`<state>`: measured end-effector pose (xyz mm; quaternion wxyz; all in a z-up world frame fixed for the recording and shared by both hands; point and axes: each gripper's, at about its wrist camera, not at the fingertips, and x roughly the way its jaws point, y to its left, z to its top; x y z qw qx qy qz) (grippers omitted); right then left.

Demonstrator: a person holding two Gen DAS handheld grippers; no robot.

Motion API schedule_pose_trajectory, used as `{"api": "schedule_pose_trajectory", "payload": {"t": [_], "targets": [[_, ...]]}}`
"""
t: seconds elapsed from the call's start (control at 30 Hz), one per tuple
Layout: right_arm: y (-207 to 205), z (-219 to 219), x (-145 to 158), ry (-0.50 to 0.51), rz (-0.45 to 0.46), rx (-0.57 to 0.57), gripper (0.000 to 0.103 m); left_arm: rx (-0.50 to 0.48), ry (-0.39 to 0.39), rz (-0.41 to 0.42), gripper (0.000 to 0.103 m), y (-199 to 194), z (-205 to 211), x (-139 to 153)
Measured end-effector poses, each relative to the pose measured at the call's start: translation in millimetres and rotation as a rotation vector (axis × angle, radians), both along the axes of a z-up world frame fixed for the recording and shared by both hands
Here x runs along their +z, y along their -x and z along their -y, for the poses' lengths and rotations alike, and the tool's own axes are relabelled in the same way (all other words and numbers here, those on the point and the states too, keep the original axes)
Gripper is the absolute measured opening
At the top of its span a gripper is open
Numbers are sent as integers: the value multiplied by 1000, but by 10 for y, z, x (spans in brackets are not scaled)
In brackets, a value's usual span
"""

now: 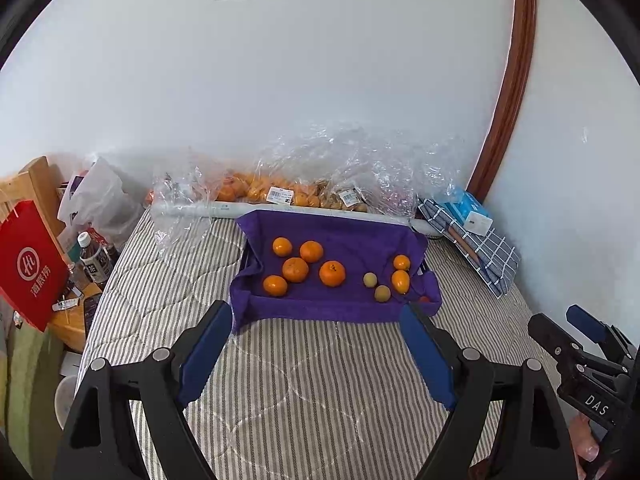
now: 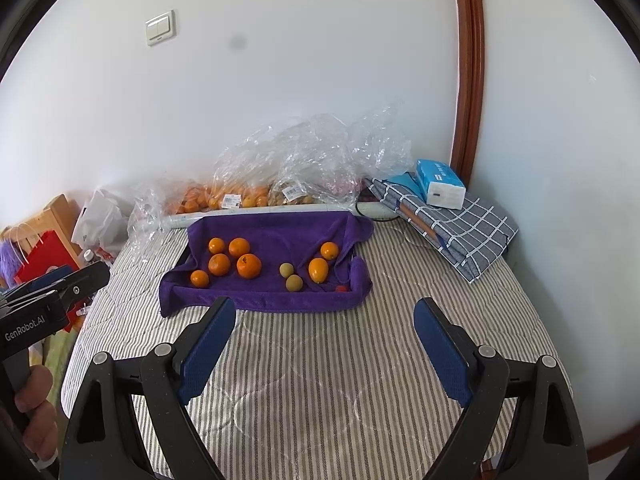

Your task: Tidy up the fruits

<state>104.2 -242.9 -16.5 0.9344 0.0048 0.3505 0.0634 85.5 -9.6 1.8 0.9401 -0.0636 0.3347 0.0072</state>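
Observation:
A tray lined with a purple towel (image 1: 344,236) (image 2: 276,228) sits on the striped bed. Several oranges (image 1: 332,273) (image 2: 249,265) lie at its left side. Two small oval orange fruits (image 1: 400,281) (image 2: 318,269) and two small greenish-brown fruits (image 1: 382,293) (image 2: 293,283) lie at its right, with a small red one (image 2: 341,289) in the near right corner. My left gripper (image 1: 318,320) is open and empty, in front of the tray. My right gripper (image 2: 324,312) is open and empty, also short of the tray.
Clear plastic bags of oranges (image 1: 256,190) (image 2: 224,196) lie along the wall behind the tray. A folded checked cloth (image 2: 452,224) with a tissue pack (image 2: 440,188) lies at the right. A red bag (image 1: 28,268) and bottles (image 1: 94,262) stand off the bed's left edge.

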Motion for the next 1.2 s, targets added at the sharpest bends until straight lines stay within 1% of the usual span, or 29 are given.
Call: {"api": "schedule_pose_trajectory", "payload": {"t": [1.2], "targets": [[-19,-118,-11,0,-1,3,90,14,5,3,85,9,-53,-10]]}}
